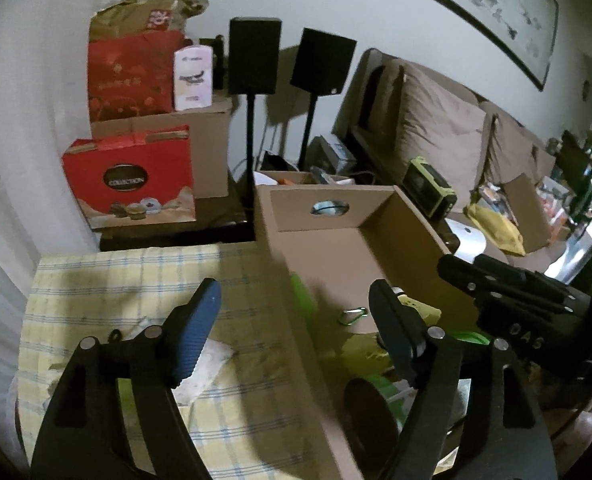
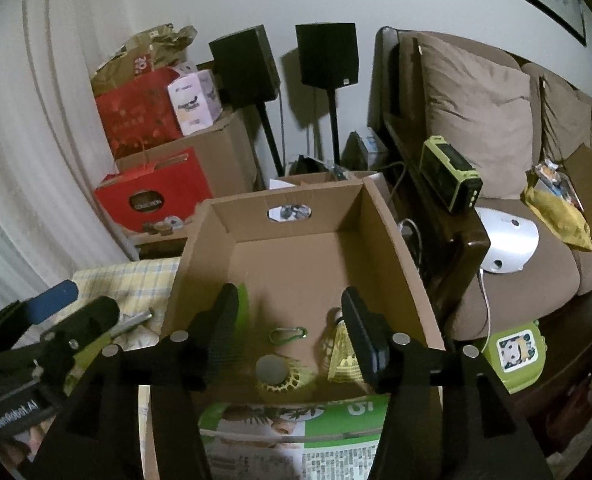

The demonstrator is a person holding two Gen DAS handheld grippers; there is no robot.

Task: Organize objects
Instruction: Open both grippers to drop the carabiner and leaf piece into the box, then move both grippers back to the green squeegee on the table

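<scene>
An open cardboard box stands on a yellow checked cloth. In it lie a green carabiner, two yellow shuttlecocks, a green comb-like piece and a green-white printed pack. My right gripper hovers open and empty over the box's near part. My left gripper is open and empty, straddling the box's left wall; the carabiner shows between its fingers. A metal tool lies on the cloth left of the box.
Red gift bags and cardboard boxes stand behind on a dark low table. Two black speakers on stands are at the wall. A brown sofa with a green device on its armrest is to the right. A green sticker case lies near right.
</scene>
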